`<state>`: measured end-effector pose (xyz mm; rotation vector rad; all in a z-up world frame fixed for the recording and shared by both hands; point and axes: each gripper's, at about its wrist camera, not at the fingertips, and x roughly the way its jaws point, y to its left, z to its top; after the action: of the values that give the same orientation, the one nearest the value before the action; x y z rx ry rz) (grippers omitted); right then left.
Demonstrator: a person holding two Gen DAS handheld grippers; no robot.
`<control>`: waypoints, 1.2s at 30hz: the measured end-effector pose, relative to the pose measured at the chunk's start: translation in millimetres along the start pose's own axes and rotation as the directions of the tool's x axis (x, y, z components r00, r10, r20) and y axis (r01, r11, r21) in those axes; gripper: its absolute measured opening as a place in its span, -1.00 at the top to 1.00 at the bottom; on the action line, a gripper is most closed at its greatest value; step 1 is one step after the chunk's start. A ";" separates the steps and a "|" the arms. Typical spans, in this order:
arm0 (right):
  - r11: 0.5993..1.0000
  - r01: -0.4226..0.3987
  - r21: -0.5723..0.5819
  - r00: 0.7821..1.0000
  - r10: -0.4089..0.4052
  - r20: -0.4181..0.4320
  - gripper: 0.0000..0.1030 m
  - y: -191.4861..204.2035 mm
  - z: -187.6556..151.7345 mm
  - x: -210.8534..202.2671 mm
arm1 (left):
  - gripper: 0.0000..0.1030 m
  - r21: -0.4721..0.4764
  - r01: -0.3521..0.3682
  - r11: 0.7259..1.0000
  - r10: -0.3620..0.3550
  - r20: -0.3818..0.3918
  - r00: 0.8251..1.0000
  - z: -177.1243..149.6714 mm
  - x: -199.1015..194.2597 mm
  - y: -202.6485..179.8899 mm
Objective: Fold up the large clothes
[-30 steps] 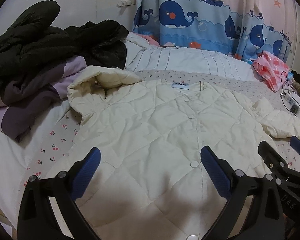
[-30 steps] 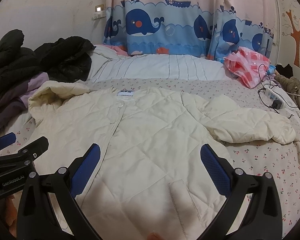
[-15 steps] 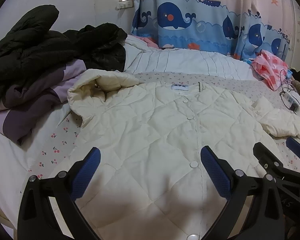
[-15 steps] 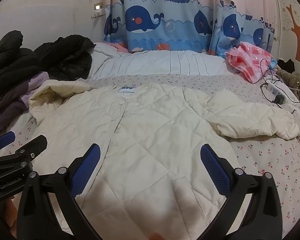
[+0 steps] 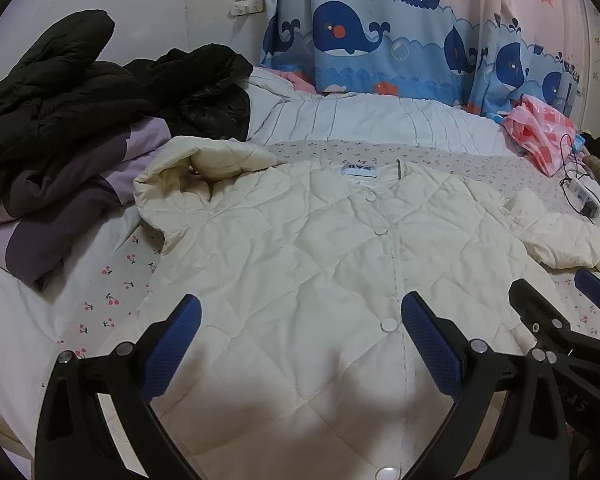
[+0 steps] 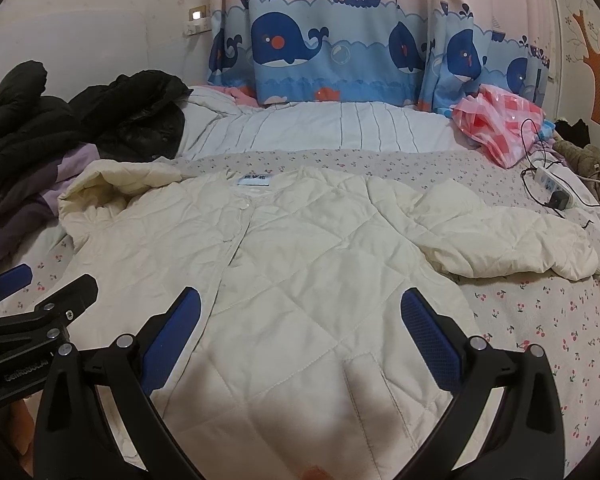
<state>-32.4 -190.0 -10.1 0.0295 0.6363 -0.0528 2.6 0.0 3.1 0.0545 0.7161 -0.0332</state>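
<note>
A cream quilted jacket lies flat and buttoned on the bed, front side up, and it fills the middle of both views. Its collar with a small label points to the top of the frame, toward the whale curtain. One sleeve is bent near the collar at the left of centre. The other sleeve lies crumpled on the cherry-print sheet at the right of the frame in the right wrist view.

The left gripper hovers over the lower part of the jacket, at the bottom centre of its view. Its blue pads are spread wide, and they hold nothing. The right gripper is over the lower right half of the jacket, with its fingers also wide apart and empty. In the left wrist view the right gripper shows at the lower right edge; in the right wrist view the left gripper shows at the lower left edge.

A pile of black and purple clothes sits in the upper left, just beside the bent sleeve. A pink checked bag lies in the upper right, and near it a white power strip with a black cable rests on the sheet. A white striped blanket lies across the bed below the curtain.
</note>
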 end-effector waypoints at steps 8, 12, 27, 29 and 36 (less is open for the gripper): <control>1.000 -0.009 -0.002 1.000 0.009 0.004 -0.88 0.8 -0.2 -2.4 | -0.86 0.013 -0.012 1.000 0.012 -0.008 1.000 -0.3 2.6 -0.5; 1.000 -0.012 0.001 1.000 0.012 0.004 -0.88 1.3 0.4 -2.5 | -0.86 0.014 -0.011 1.000 0.011 -0.008 1.000 -0.9 1.8 -1.8; 0.999 -0.023 0.022 1.000 0.023 0.003 -0.88 -0.2 2.1 -5.1 | -0.86 0.006 -0.010 1.000 0.010 -0.013 1.000 -1.6 1.8 0.0; 1.000 -0.019 0.020 1.000 0.019 0.006 -0.88 0.1 2.5 -5.5 | -0.86 0.005 -0.012 1.000 0.012 -0.012 1.000 -1.5 1.4 0.5; 1.000 -0.024 0.019 1.000 0.024 0.003 -0.88 -0.5 2.2 -2.9 | -0.86 -0.002 -0.017 1.000 0.017 -0.009 1.000 -3.4 1.2 3.1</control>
<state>-33.5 -190.5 -6.7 0.0555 0.6330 -0.0354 1.4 3.3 -0.1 0.0590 0.7246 -0.0155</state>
